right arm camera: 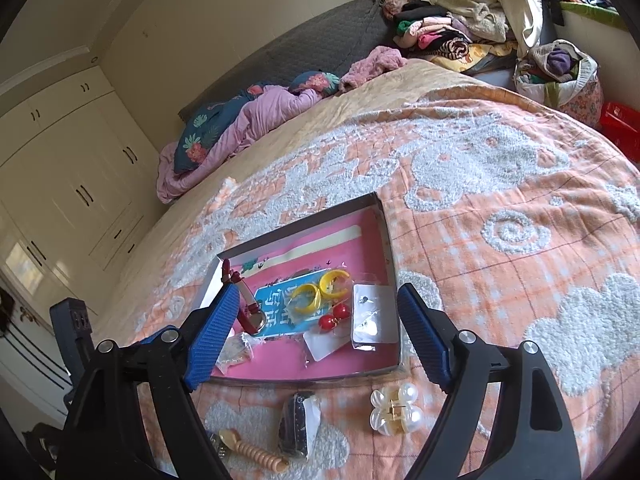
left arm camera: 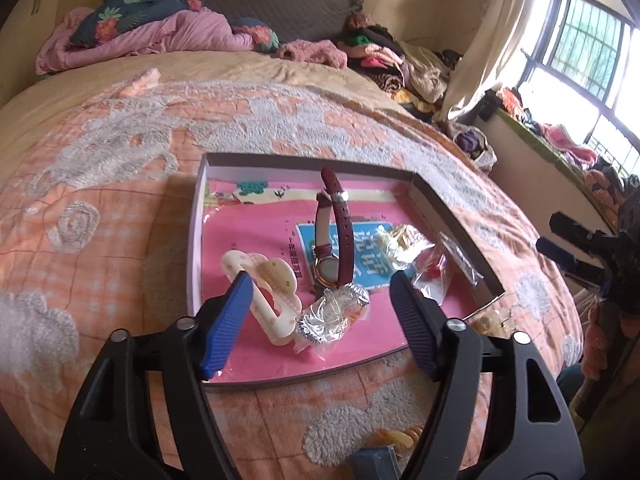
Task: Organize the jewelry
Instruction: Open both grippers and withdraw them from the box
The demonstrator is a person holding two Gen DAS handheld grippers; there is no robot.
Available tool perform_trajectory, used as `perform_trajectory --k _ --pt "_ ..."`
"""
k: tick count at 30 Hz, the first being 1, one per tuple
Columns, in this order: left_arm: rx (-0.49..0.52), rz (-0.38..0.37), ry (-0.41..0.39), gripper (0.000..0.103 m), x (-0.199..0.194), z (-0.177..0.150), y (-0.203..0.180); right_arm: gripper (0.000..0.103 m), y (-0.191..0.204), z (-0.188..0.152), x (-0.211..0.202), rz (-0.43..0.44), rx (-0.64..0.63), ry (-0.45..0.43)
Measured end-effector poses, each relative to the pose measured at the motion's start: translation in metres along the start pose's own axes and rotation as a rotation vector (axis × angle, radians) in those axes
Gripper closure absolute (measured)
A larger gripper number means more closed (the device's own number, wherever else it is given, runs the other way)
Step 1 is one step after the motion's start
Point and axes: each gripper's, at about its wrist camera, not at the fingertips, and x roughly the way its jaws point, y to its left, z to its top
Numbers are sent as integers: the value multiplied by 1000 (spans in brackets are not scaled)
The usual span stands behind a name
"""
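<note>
Bedspread (right arm camera: 500, 208) under tray (right arm camera: 390, 264), both hand-held grippers (left arm camera: 320, 320) (right arm camera: 320, 344) wide, pearl clip (right arm camera: 394, 410) outside tray

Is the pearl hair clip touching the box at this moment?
Apart. The right wrist view shows the pearl hair clip lying on the bedspread in front of the box, with a strip of orange fabric visible between them.

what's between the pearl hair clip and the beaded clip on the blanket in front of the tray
In the right wrist view, a dark pouch-like item with a white end lies between the pearl hair clip and the beaded clip, on the blanket.
</note>
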Motion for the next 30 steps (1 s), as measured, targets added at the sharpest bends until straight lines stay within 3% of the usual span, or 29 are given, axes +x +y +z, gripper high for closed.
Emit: perform_trajectory --k 2,6,8,30 --pt "-7 7 -13 28 -6 2 1 21 1 0 -4 -1 -3 -7" --pt "-19 18 -42 20 -20 4 3 19 2 -2 -13 -3 -5 -21" --pt "-28 17 -54 12 -28 5 3 19 2 -2 -17 0 -4 -24" --pt "-22 43 -111 10 -79 -4 -14 15 26 -16 -59 39 -69 -45"
